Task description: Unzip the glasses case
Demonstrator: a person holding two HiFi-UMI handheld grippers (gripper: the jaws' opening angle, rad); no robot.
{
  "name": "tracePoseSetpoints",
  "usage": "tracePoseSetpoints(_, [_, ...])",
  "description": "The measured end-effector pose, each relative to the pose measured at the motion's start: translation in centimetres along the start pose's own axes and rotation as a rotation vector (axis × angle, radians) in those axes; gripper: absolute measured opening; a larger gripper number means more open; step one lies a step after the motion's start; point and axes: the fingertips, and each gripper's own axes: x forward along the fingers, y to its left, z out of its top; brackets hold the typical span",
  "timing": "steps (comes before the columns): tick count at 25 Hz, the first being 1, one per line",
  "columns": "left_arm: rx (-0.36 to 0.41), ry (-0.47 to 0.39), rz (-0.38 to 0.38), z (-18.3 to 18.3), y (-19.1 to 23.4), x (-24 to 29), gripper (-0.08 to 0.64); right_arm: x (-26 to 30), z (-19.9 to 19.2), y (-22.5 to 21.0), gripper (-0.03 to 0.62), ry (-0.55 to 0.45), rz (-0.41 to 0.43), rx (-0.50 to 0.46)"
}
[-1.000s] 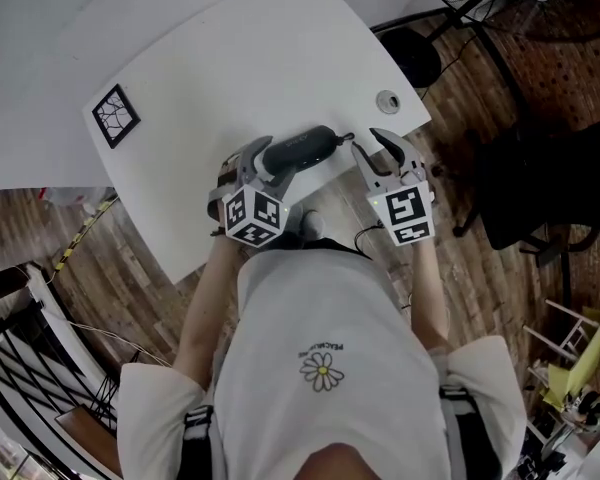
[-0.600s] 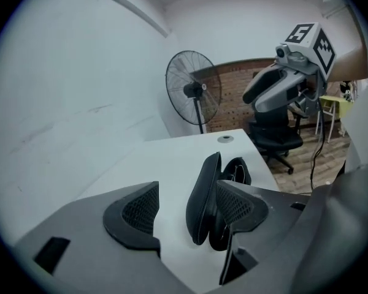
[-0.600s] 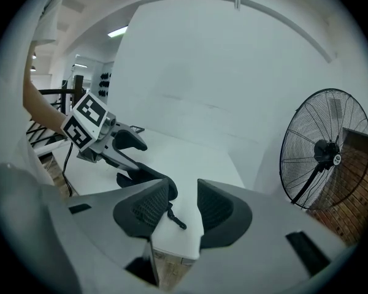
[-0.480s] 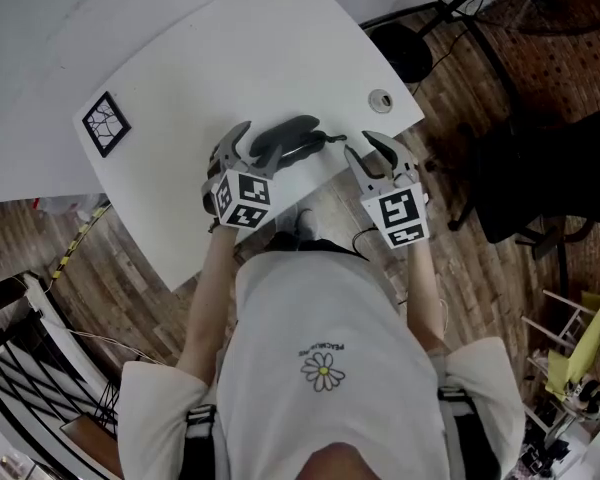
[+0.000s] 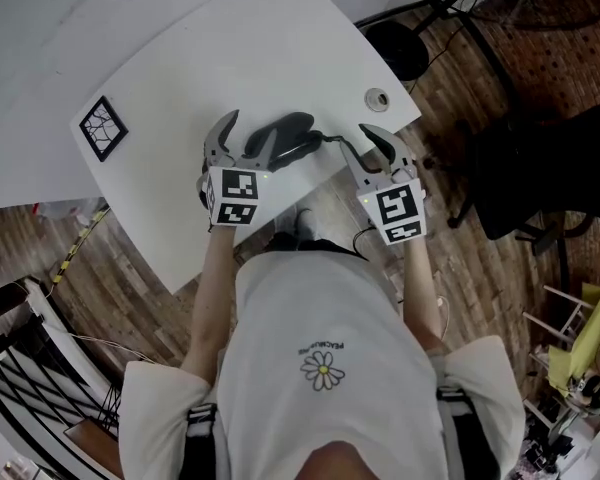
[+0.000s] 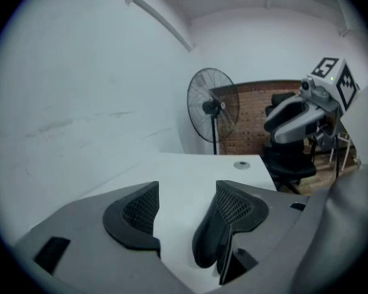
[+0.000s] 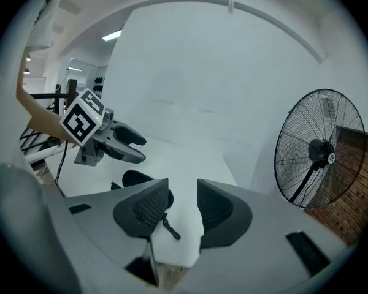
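- Glasses case (image 5: 283, 138): dark grey, oblong with rounded ends. It lies flat on the white surface (image 5: 260, 58), near the edge closest to the person and toward the right corner.
- In the head view its long axis runs roughly left to right, and it sits between the two tongs.
- A paler streak runs along the top of the case. Cannot tell from the head view whether the seam is parted.
- Zipper pull (image 5: 332, 139): a thin dark tab or cord that sticks out from the right end of the case toward the right tongs.
- Left tongs (image 5: 242, 134): spread, with only bare white surface showing between the mesh pads in the left gripper view. In the head view they are at the left end of the case, with the right jaw just beside it. Contact cannot be confirmed.
- Right tongs (image 7: 183, 204): jaws apart with a narrow gap. The zipper pull lies in that gap, close against the left pad, and bare surface shows between it and the other pad, so it is not pinched. The dark bulk of the case shows just behind the left pad.
- Cable grommet (image 5: 377, 99): set into the surface, beyond the right tongs.
- Marker card (image 5: 104, 126): black-and-white, at the far left of the surface and well apart from the case.
- Floor fan (image 7: 322, 149): stands beyond the surface.
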Motion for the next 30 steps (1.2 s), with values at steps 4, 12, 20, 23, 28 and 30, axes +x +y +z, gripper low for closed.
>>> tracePoseSetpoints(4, [-0.101, -0.190, 0.095, 7.2, 2.7, -1.9, 0.293, 0.5, 4.2, -1.5, 0.132, -0.095, -0.051, 0.030])
tracePoseSetpoints(12, [-0.132, -0.564, 0.215, 20.6, 4.8, -11.2, 0.100, -3.6, 14.3, -4.3, 0.074, -0.410, -0.172, 0.141])
tracePoseSetpoints(20, [-0.117, -0.597, 0.233, 19.9, 3.2, -14.3, 0.017, -7.1, 17.7, -3.1, 0.008, -0.547, -0.197, 0.154])
tracePoseSetpoints(23, [-0.116, -0.603, 0.230, 19.9, 2.9, -14.9, 0.015, -7.4, 18.3, -2.5, 0.008, -0.577, -0.200, 0.137])
tracePoseSetpoints(28, [-0.106, -0.616, 0.246, 20.0, 3.2, -15.9, 0.015, -7.4, 17.8, -1.8, 0.008, -0.564, -0.193, 0.150])
tracePoseSetpoints(30, [-0.104, -0.619, 0.250, 19.9, 3.3, -16.1, 0.015, -7.4, 17.4, -1.7, 0.008, -0.559, -0.192, 0.155])
